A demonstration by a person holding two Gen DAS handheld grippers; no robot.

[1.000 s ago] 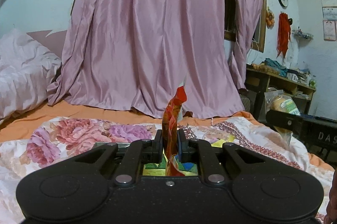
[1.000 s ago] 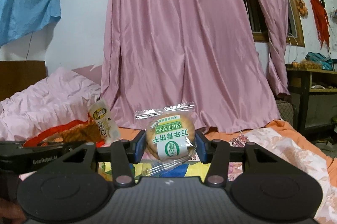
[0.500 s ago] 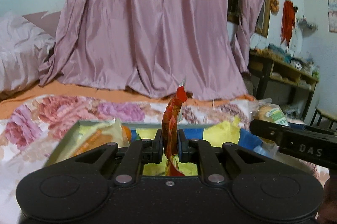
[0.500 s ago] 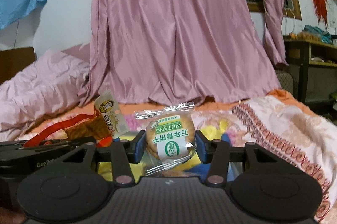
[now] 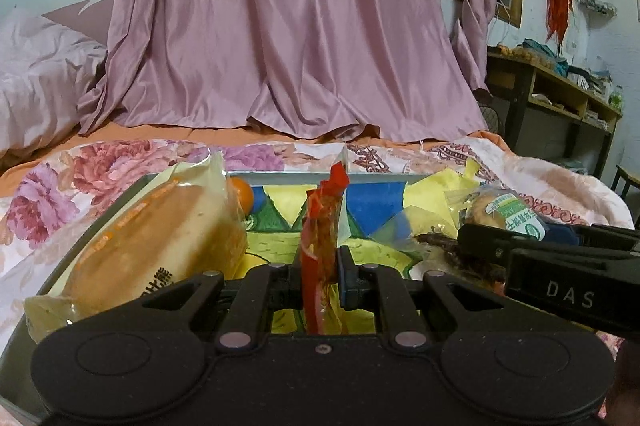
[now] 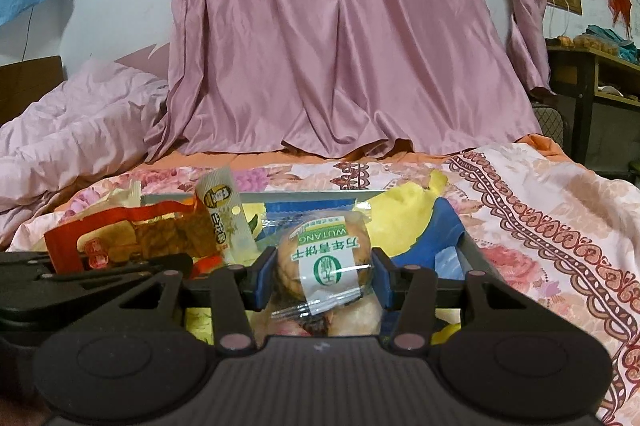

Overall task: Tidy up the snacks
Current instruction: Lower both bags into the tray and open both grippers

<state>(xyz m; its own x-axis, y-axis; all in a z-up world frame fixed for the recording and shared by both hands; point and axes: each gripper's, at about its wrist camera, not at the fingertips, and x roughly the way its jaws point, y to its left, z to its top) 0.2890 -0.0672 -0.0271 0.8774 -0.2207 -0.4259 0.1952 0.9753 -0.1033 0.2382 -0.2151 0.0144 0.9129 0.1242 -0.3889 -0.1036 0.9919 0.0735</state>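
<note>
Currently both tongs loaded, both over the tray [image 5: 280, 178] on the bed.

Left tongs [image 5: 320, 276] pinching red snack packet [image 5: 320, 226] edge-on, long axis near vertical, top corner toward 12 o'clock, tail hanging below the pads. Same packet in right view [image 6: 120, 238] broadside, long axis running 9 to 3, with left tongs' body under it.

Right tongs [image 6: 324, 276] clamped on round biscuit pack [image 6: 324, 258], blue pads against its flanks, label upside down, top crimp toward 12. Seen from left view at 3 o'clock [image 5: 504, 216], just beside and slightly ahead of left tongs.

Key relation: tray floor straight down at 6 from both loads. Big bread loaf bag [image 5: 160, 238] fills the 9–10 o'clock side of the tray next to left tongs, long axis roughly 7 to 1. Orange ball [image 5: 242, 194] at far end of it. Free yellow-green floor directly under and ahead of red packet, between loaf and right tongs. Beige sachet [image 6: 226, 214] standing tilted at 11 from right tongs, contact with red packet not clear.

Judgement: both snacks about ready for release; left nearer the open gap, right over a spot already holding pale wrapped items [image 6: 360, 314], so likely stacking. Risk: red packet tipping toward 9 onto loaf on release. Height above tray floor not readable.
</note>
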